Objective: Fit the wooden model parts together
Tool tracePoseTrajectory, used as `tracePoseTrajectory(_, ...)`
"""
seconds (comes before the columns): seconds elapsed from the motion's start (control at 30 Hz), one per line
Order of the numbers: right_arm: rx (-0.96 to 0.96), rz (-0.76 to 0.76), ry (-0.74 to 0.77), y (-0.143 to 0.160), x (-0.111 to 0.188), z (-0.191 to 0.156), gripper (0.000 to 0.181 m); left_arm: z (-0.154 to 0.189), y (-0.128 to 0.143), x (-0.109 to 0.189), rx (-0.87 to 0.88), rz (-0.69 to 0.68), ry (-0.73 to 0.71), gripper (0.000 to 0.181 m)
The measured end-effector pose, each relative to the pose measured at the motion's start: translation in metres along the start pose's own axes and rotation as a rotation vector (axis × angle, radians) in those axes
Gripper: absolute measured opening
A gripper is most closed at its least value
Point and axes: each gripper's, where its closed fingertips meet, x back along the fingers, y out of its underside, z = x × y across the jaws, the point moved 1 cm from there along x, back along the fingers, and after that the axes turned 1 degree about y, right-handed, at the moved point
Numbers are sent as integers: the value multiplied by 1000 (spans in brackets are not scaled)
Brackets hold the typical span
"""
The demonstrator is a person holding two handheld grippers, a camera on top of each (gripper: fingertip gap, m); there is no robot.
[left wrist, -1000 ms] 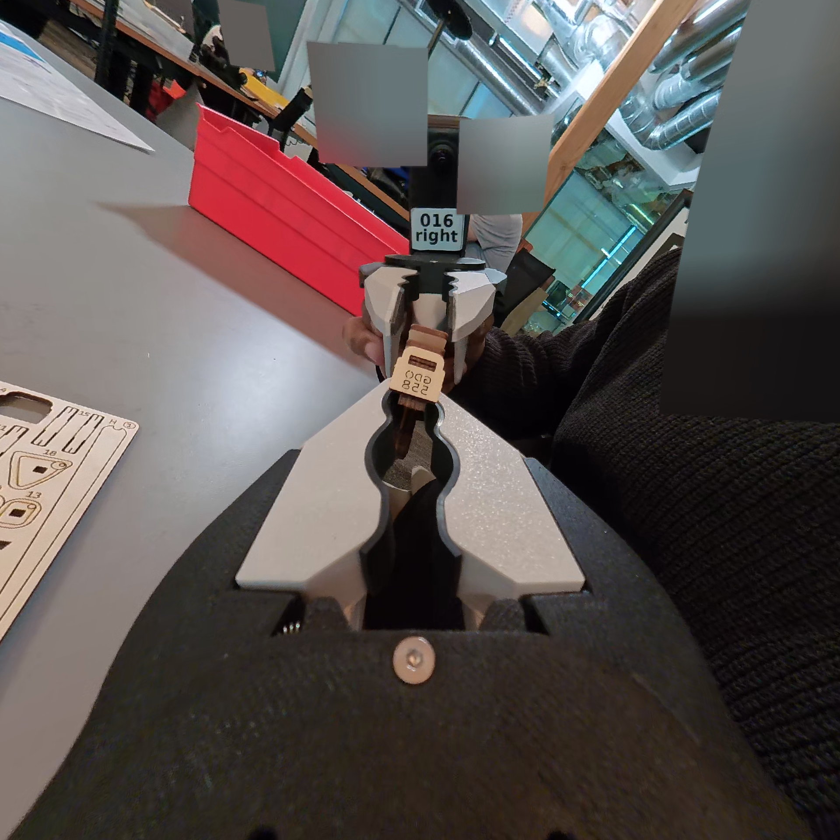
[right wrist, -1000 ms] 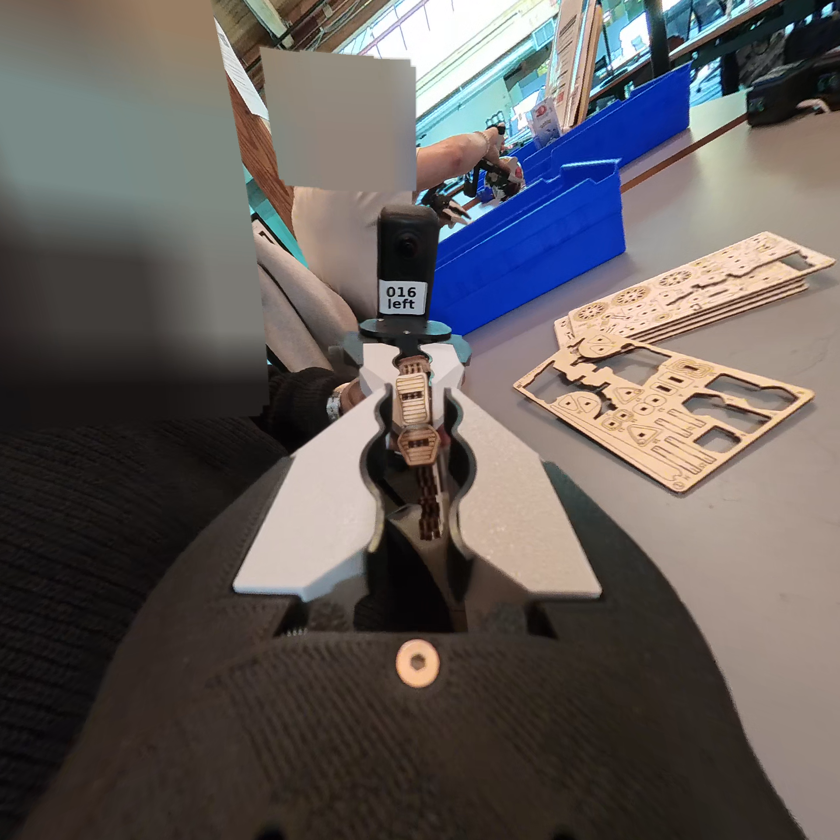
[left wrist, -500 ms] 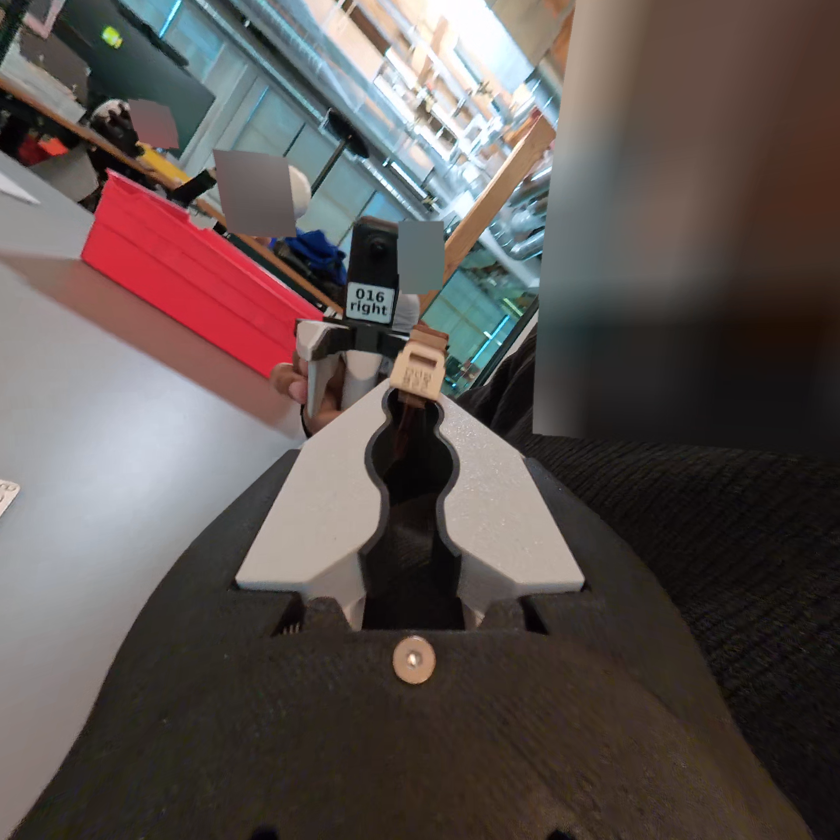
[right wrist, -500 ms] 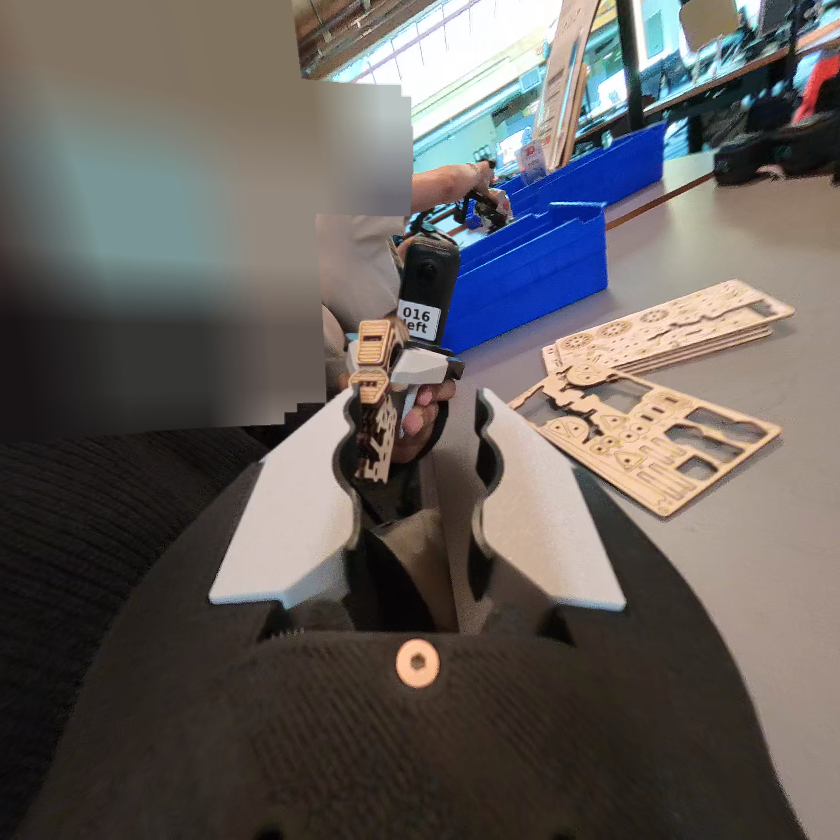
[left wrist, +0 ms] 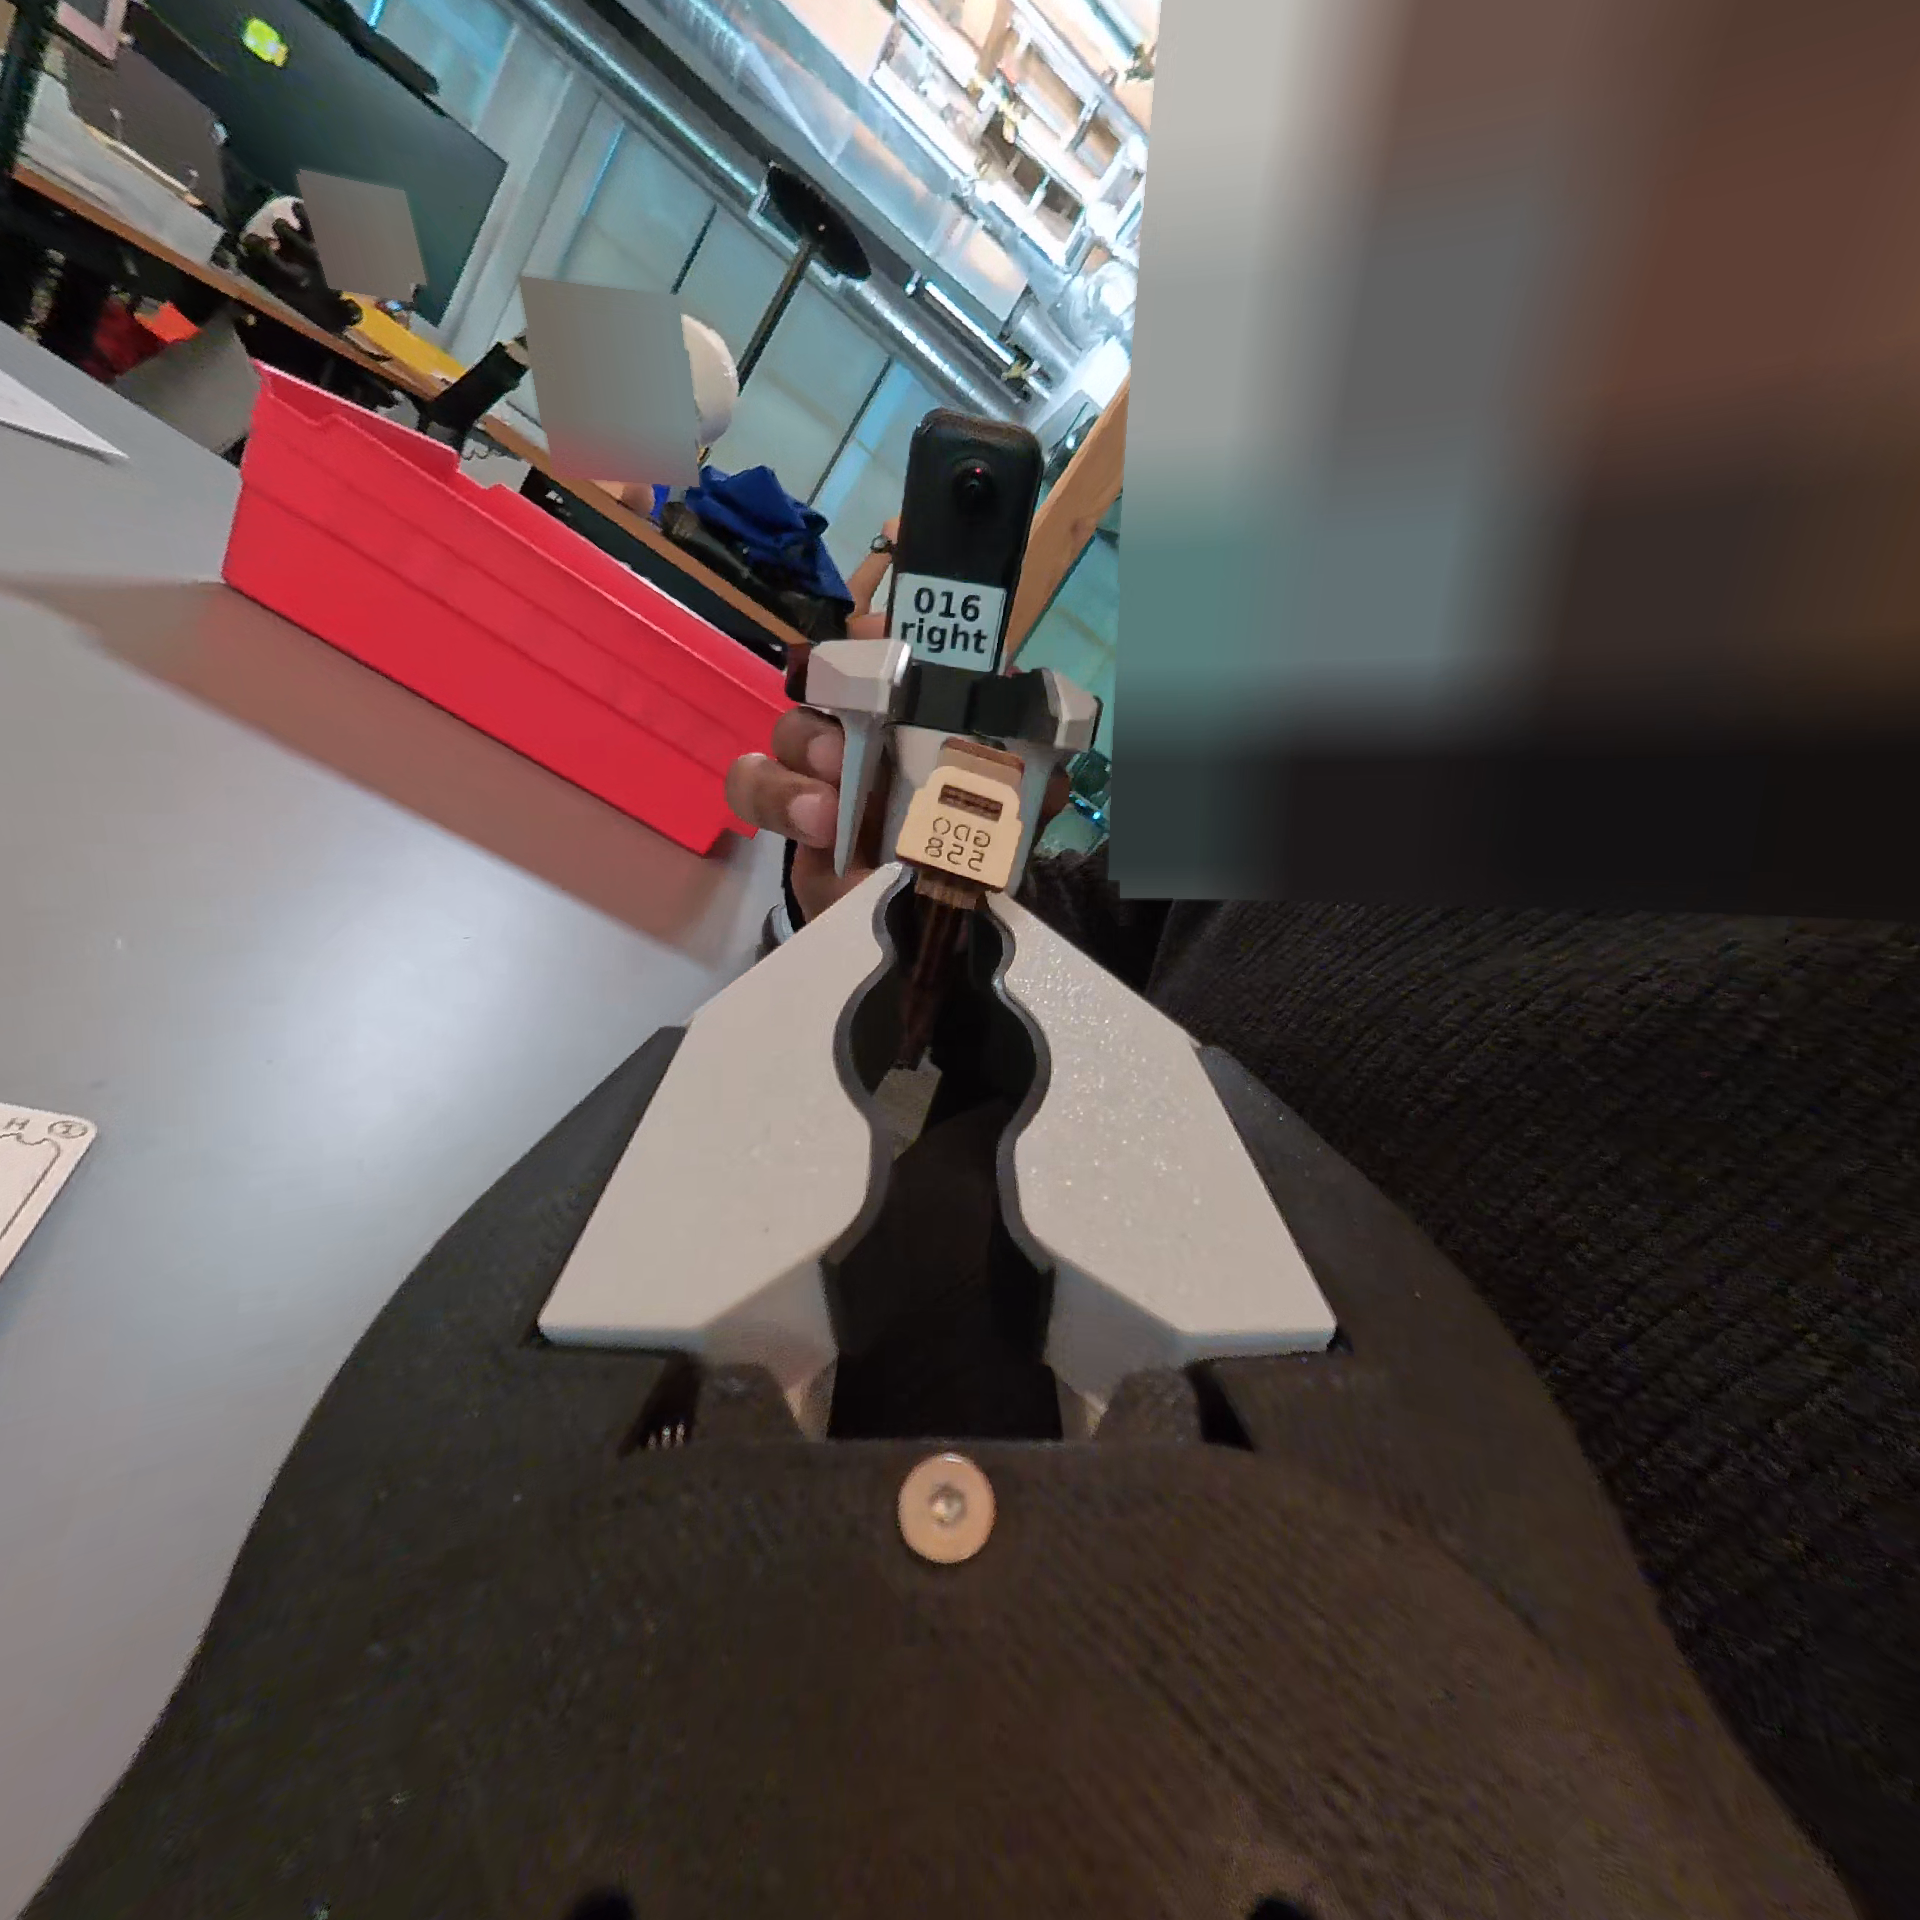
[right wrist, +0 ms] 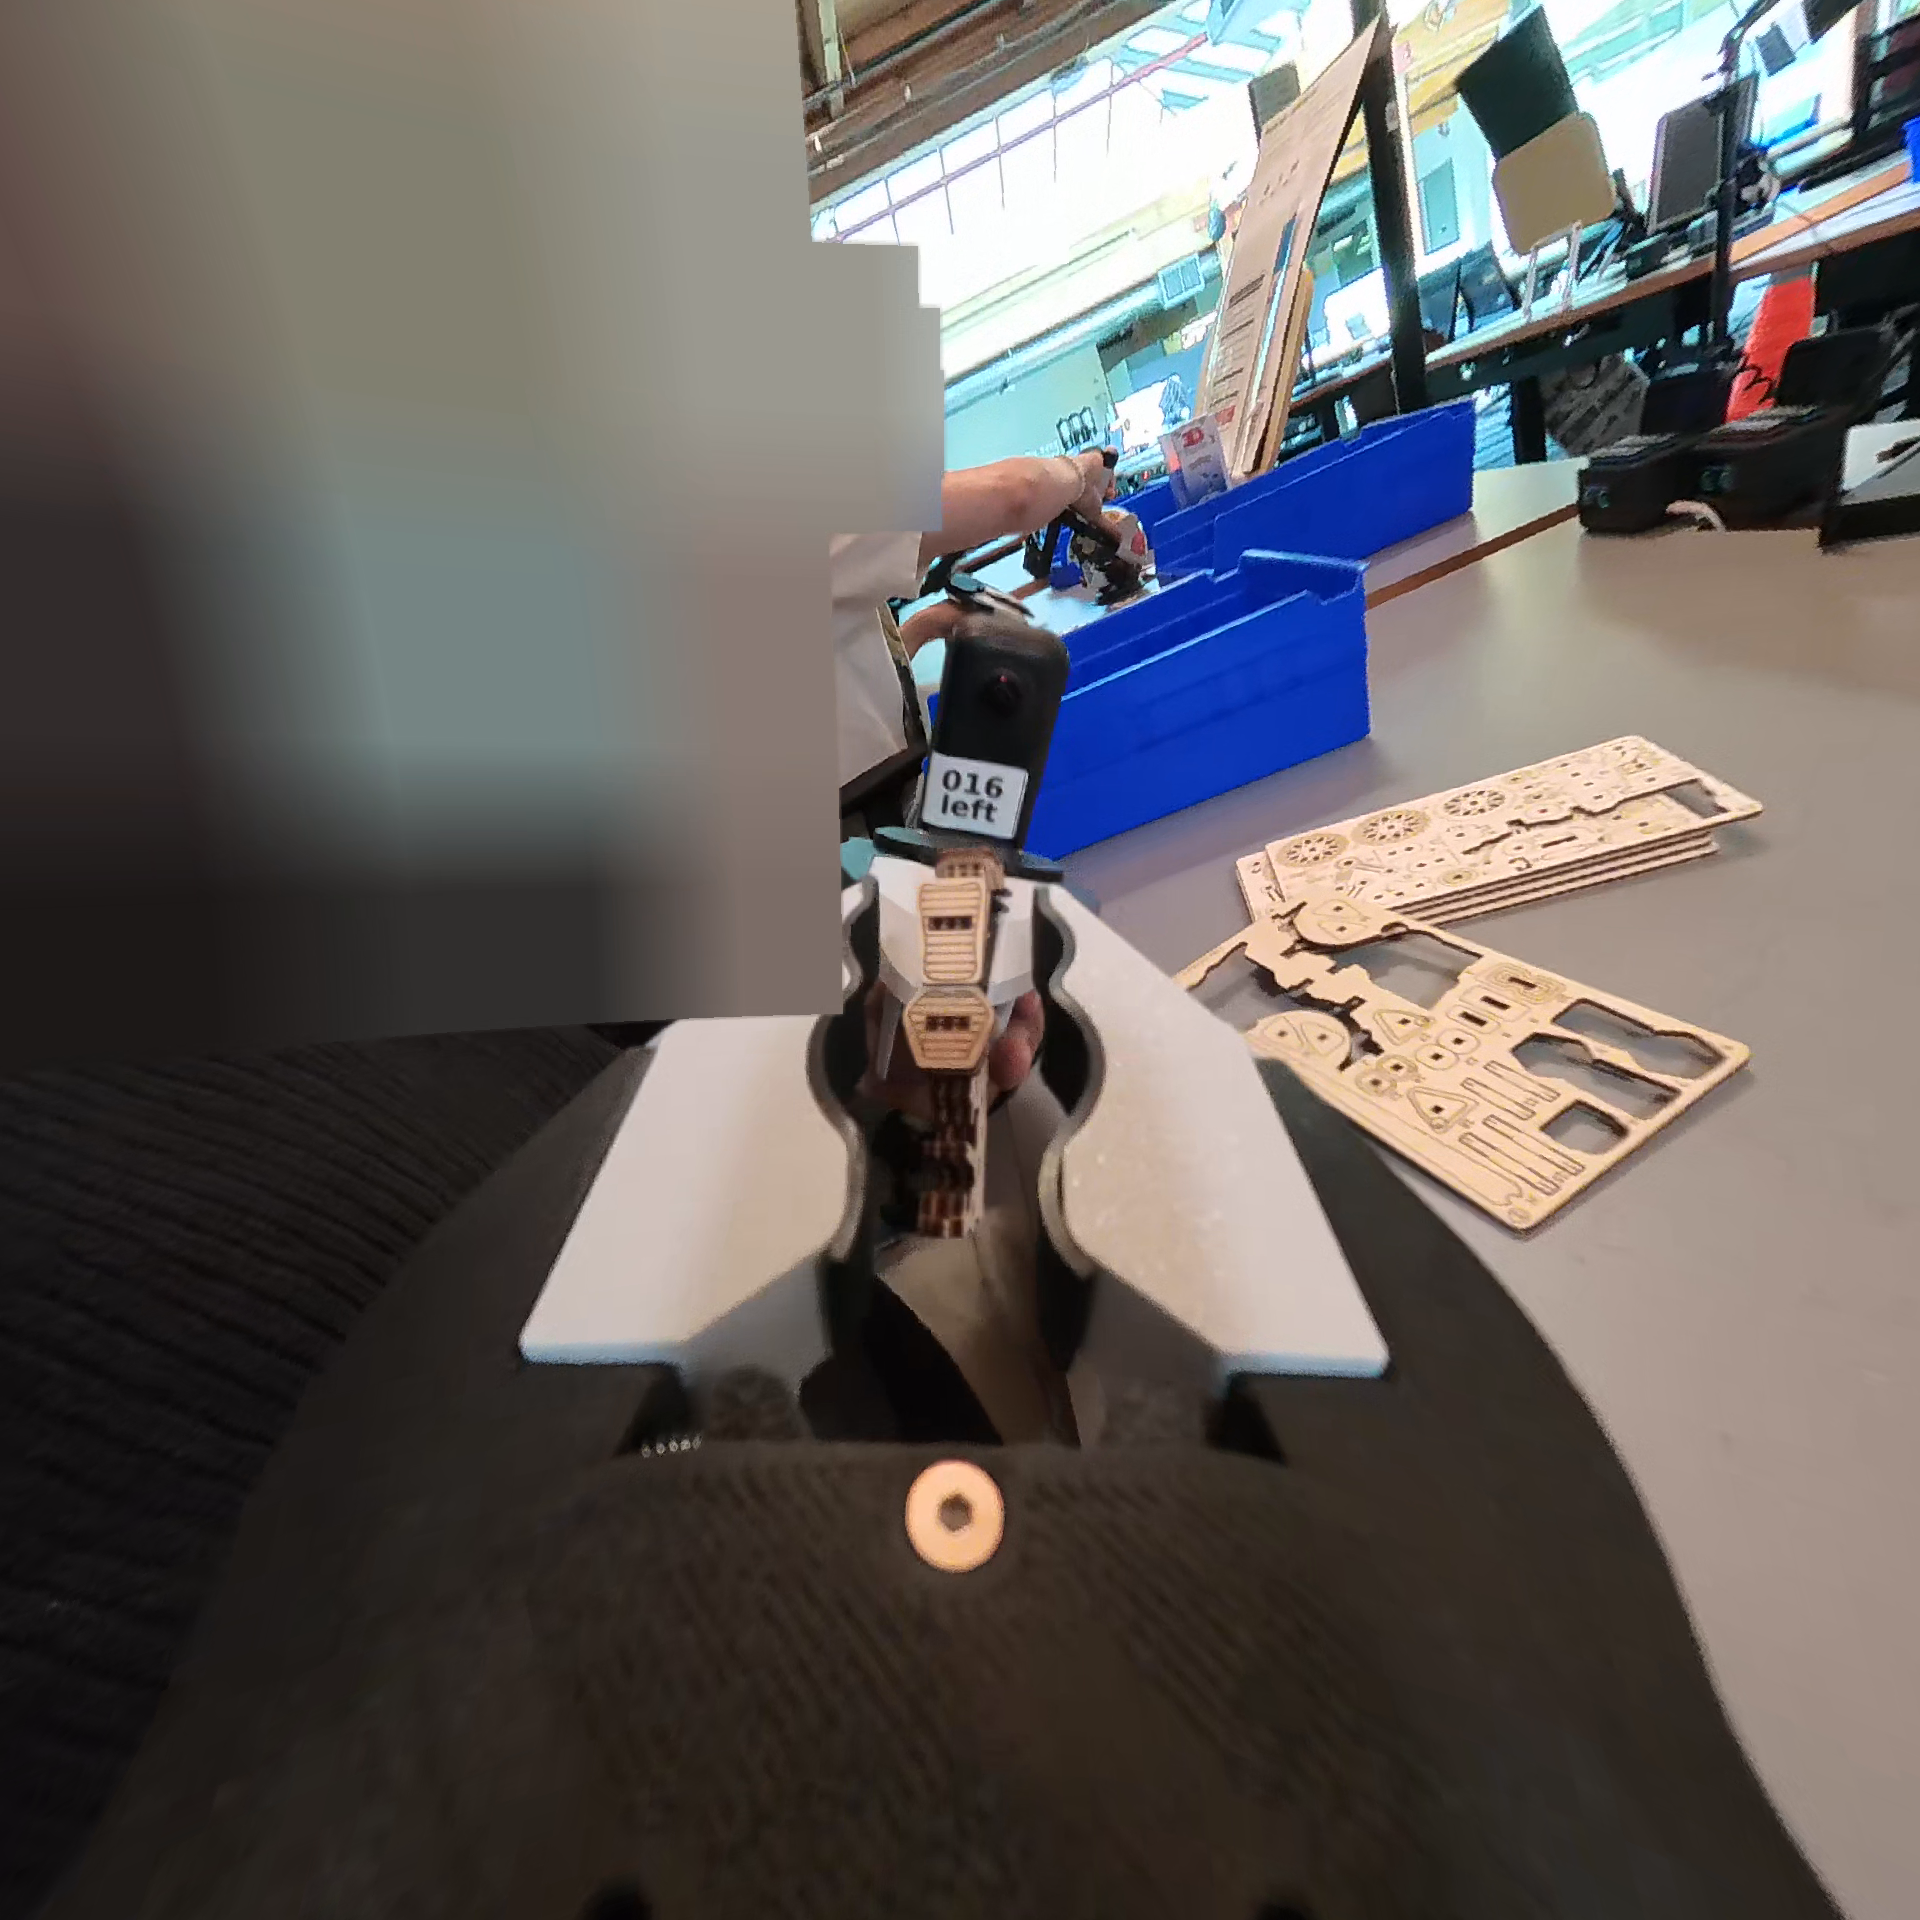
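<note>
While a red bin (left wrist: 499, 623) sits upper left, the left gripper (left wrist: 940, 904) at frame centre clamps the wooden model (left wrist: 961, 826); the right gripper (right wrist: 951, 1039) stands apart around it, punched sheets (right wrist: 1475, 1070) lying right.

The right gripper (right wrist: 948, 1049) is spread, its fingers (right wrist: 727, 1164) flanking the model (right wrist: 948, 1023) held by the left gripper (right wrist: 951, 935). Cut sheets (right wrist: 1496, 1081) lie on the desk (right wrist: 1662, 644) near a blue bin (right wrist: 1205, 696).
</note>
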Motion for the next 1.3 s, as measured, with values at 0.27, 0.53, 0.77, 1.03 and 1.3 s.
tracePoseTrajectory(0.27,5,-46,9,13,-5,2,16,-6,7,-1,-25,-51,-52,6)
tracePoseTrajectory(0.53,14,-80,17,22,-8,4,13,-7,8,0,-19,-59,-63,6)
tracePoseTrajectory(0.77,28,-85,29,23,-9,6,13,-9,9,0,-15,-68,-73,6)
tracePoseTrajectory(1.03,81,-100,51,25,-9,6,20,-12,9,1,-10,-71,-89,7)
tracePoseTrajectory(1.3,75,-91,49,22,-8,6,24,-13,8,2,-5,-65,-91,6)
